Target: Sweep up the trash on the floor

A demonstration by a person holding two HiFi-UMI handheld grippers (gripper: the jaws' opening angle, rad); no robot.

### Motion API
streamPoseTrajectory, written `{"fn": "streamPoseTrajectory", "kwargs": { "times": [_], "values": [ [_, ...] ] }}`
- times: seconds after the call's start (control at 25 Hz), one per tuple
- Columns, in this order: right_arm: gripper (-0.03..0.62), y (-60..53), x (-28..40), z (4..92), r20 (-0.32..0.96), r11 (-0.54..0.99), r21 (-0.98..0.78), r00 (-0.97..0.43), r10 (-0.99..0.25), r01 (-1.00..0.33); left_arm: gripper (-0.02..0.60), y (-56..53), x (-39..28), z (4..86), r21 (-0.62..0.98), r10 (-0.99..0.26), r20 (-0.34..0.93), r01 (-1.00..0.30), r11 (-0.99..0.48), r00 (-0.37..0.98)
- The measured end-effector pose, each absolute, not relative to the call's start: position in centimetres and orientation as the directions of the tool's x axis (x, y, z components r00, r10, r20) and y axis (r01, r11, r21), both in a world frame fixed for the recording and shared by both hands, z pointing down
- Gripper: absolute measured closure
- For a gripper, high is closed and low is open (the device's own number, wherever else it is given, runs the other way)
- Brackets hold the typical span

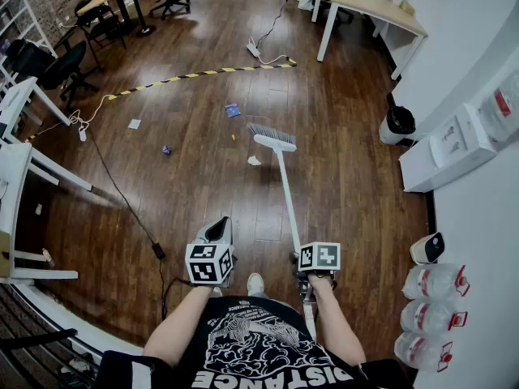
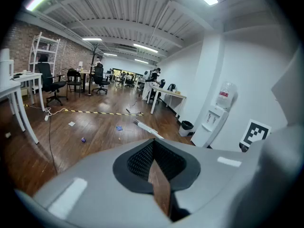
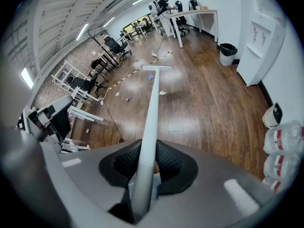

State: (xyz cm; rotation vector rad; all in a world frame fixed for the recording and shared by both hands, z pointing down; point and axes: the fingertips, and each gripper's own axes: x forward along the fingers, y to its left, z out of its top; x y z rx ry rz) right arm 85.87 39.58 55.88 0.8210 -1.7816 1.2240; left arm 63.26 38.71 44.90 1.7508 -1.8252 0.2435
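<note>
In the head view your right claw [image 1: 306, 266] is clamped on the handle of the broom [image 1: 284, 189]. The broom's head rests on the wooden floor [image 1: 357, 177] ahead of you. A white scrap [image 1: 254, 160] lies just beside that head. A blue piece [image 1: 233, 110], a small purple bit [image 1: 166, 150] and a white paper [image 1: 134, 124] are scattered farther off to the left. Your left claw [image 1: 217, 230] hangs beside the right one, apart from the broom.

In the left gripper view the left claw's [image 2: 154, 158] jaws are parted only a sliver, with nothing between them.

In the right gripper view the right claw's [image 3: 145, 163] pads [image 3: 166, 161] press on the broom handle from both sides. The handle runs straight out to the broom head.
</note>
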Motion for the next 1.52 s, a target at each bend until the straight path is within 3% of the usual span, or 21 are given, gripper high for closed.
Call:
{"fn": "streamPoseTrajectory", "kwargs": {
  "times": [0.56,1.16,1.52],
  "values": [
    [0.508,34.5,83.0,59.8,0.893,0.243,-0.438,-0.45,0.006,-0.866,0.577,33.5,61.3,46.1,0.279,-0.846,0.527,-0.957,0.083,0.081],
    [0.508,28.5,66.7,61.6,0.903,-0.098,-0.422,-0.427,0.036,-0.901,0.577,25.6,45.2,47.6,0.358,-0.817,0.516,-0.931,-0.067,0.257],
    [0.51,24.8,58.6,61.8,0.87,-0.256,-0.474,-0.493,0.009,-0.842,0.577,23.5,36.3,47.9,0.363,-0.811,0.524,-0.929,-0.066,0.262]
  ]
}}
